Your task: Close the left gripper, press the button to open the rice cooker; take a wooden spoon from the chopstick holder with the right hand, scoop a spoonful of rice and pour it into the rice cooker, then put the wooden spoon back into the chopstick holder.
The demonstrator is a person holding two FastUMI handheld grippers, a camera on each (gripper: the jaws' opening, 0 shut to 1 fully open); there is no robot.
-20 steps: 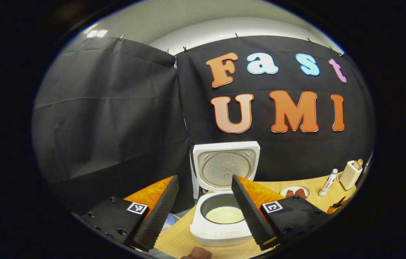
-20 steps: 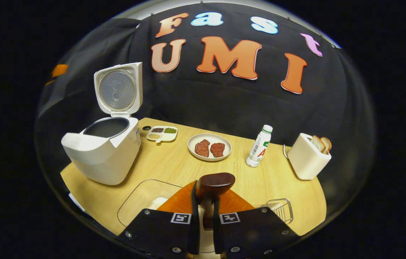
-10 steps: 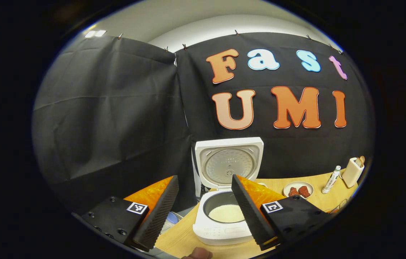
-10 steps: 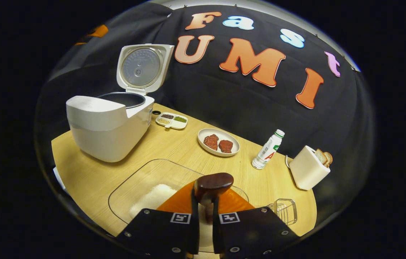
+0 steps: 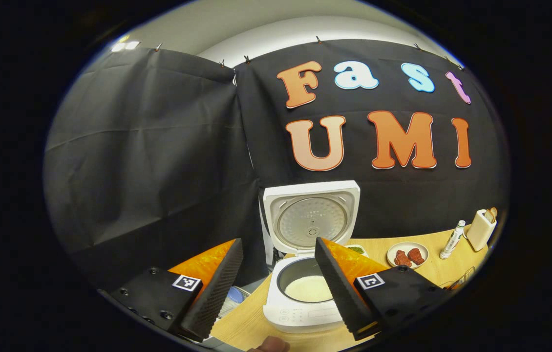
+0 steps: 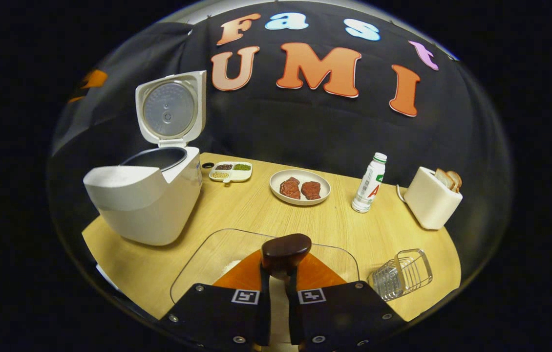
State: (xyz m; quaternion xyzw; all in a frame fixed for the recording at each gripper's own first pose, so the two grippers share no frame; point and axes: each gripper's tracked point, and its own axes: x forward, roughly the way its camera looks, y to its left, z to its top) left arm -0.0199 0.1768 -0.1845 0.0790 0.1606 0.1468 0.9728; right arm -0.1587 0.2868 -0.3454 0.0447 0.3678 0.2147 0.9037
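My right gripper (image 6: 276,274) is clamped tight on the wooden spoon (image 6: 286,249), fingers pinching its neck just under the bowl, above the glass rice tray (image 6: 198,259). It's light, stiff and smooth, so it could twist; a hold this close to the bowl should steady it. My left gripper (image 5: 276,288) hangs wide apart, empty, before the open rice cooker (image 5: 305,293). The wire chopstick holder (image 6: 400,274) lies tipped, right.
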